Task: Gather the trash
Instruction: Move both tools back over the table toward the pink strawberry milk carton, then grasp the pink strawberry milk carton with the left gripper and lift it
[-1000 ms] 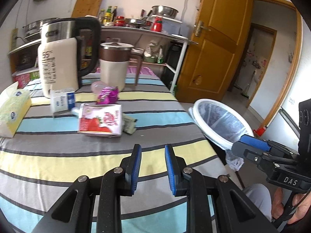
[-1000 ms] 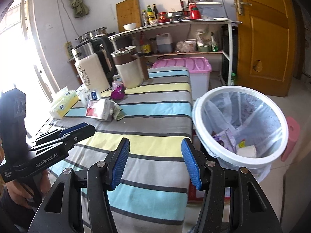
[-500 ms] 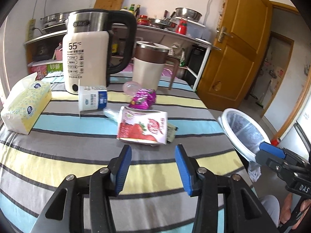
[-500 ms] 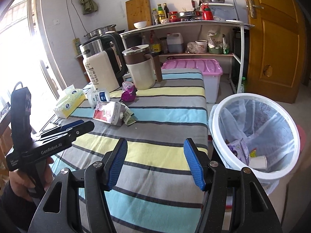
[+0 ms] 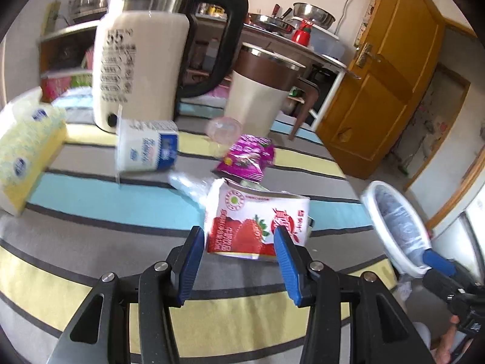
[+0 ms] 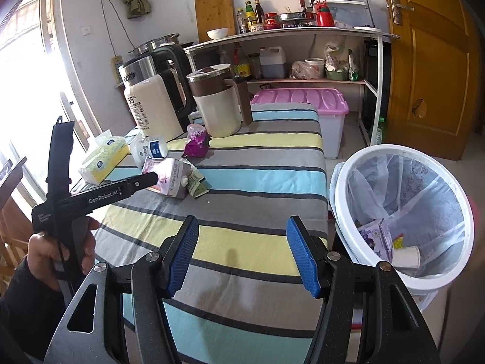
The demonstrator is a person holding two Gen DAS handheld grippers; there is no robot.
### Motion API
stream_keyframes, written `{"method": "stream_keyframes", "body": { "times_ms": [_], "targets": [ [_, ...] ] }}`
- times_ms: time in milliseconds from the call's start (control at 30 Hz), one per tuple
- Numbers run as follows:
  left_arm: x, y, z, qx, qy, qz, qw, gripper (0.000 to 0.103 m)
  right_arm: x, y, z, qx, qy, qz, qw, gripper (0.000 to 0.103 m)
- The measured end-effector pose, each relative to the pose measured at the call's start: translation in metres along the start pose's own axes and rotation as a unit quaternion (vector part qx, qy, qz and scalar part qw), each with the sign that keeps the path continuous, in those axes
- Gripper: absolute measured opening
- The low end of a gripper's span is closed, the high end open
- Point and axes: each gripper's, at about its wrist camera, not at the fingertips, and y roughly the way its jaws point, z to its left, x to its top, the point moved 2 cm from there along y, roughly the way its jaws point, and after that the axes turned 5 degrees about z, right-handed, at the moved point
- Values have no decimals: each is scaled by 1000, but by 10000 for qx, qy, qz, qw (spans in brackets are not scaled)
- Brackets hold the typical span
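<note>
Change since a second ago: left gripper [image 5: 239, 256] has come forward over the striped tablecloth [image 5: 91, 212]; the strawberry milk carton [image 5: 257, 224], then far ahead, now lies just off its fingertips. Jaws then narrow, now spread wide.
Left gripper: open, nothing held; the carton's near edge sits at the mouth of the gap, blue pads apart from it on both sides.
Right gripper: [image 6: 242, 253] open wide, empty, over the near table edge; little changed.
Trash on the table, counted: one strawberry milk carton; one purple snack wrapper [image 5: 245, 157] beyond it; one small white-and-blue carton [image 5: 148, 148] ahead-left; one clear plastic scrap [image 5: 188, 185] between those two. Four pieces.
Other items, counted: one kettle [image 5: 142, 66], one cream jug with brown lid [image 5: 260, 91], one tissue pack [image 5: 27, 151], all farther ahead.
Bin: one white bin [image 6: 403, 212] with a liner, right of the right gripper, beside the table.
Right wrist view only: bin contents, a purple-printed carton [image 6: 374, 239] and a white cup [image 6: 406, 256]; the hand [image 6: 57, 251] gripping the left tool; a pink-lidded box [image 6: 303, 100].
Left wrist view only: carton print close up; the bin inside cannot be made out.
</note>
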Motion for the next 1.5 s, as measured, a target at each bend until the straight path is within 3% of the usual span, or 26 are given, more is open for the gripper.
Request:
{"method": "stream_keyframes", "body": {
  "times_ms": [200, 300, 400, 533, 767, 867, 1100, 1267, 1333, 1500],
  "targets": [
    [-25, -13, -34, -761, 469, 189, 9958, 48, 0, 3, -1, -15, -4, 29, 10000, 61],
    [-28, -24, -44, -768, 712, 44, 9945, 48, 0, 4, -4, -25, 38, 31, 10000, 61],
    [-20, -31, -47, -542, 940, -219, 9939, 48, 0, 3, -5, -31, 73, 26, 10000, 61],
    [-6, -21, -45, -387, 1279, -270, 9907, 57, -1, 2, -4, -14, 68, 17, 10000, 61],
    [4, 2, -45, -965, 1550, 25, 9832, 62, -3, 7, -7, -34, 122, 76, 9999, 61],
    [-6, 3, -54, -1018, 1819, 137, 9779, 62, -3, 8, -7, -34, 128, 93, 9999, 61],
    [-32, -5, -69, -731, 2295, 281, 9701, 62, -4, 7, -8, -19, 149, 79, 9999, 61],
    [-39, 5, -75, -226, 2299, 376, 9722, 62, -5, 4, -7, 11, 162, 78, 9998, 61],
    [-41, 7, -77, 27, 2307, 389, 9722, 58, -6, 2, -6, 3, 131, 69, 9999, 61],
    [-42, 1, -72, 275, 2085, 282, 9772, 56, -3, 3, -5, -6, 88, 76, 9999, 61]
  ]
}}
